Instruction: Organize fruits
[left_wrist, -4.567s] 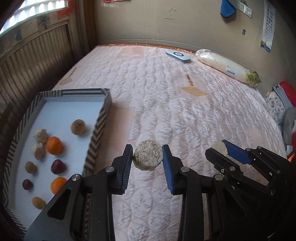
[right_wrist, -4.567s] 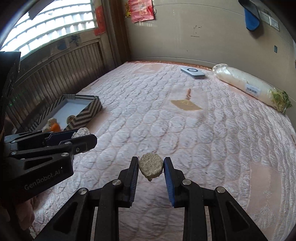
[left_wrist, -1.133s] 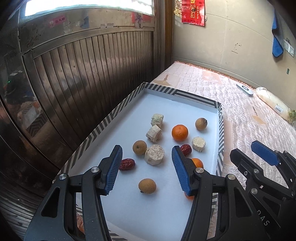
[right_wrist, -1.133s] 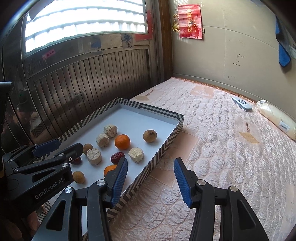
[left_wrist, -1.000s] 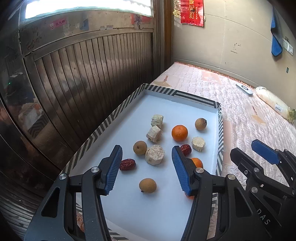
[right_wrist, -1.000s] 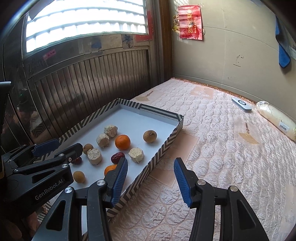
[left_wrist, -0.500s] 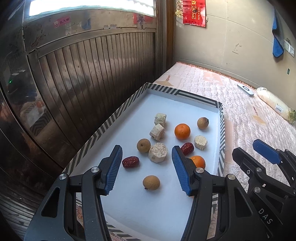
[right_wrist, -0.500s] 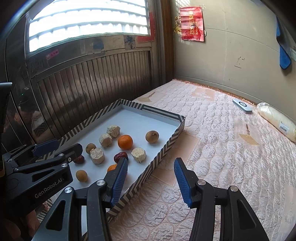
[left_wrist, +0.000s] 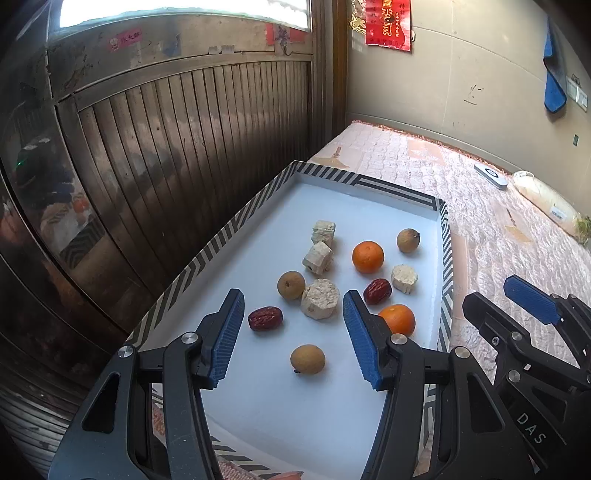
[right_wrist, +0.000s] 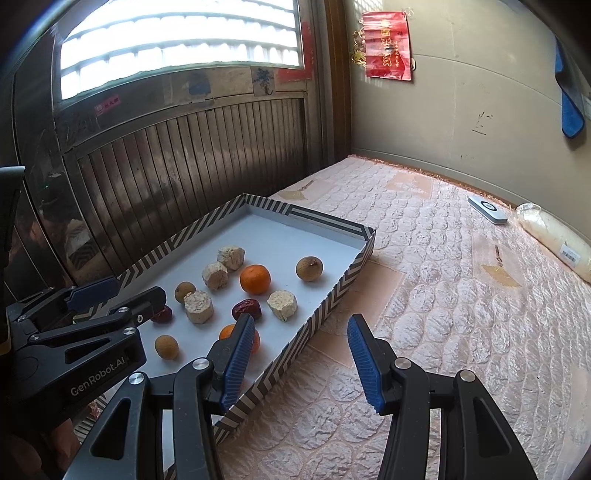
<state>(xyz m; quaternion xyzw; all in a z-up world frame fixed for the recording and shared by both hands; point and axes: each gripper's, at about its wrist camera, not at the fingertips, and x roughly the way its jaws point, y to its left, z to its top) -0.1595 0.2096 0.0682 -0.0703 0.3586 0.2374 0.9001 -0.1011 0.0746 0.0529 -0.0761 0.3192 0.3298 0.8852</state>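
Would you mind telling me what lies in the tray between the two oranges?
In the left wrist view, a red date lies between the far orange and the near orange, on the white floor of the tray.

Pink quilted mattress (right_wrist: 443, 295): striped-rim white tray (right_wrist: 332, 295) at 9 o'clock, grey remote (right_wrist: 487, 209) and white plastic-wrapped roll (right_wrist: 554, 236) at 2.

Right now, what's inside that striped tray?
The tray holds two oranges, two red dates, three brown longans and four pale chunks. The grippers cover its near end.
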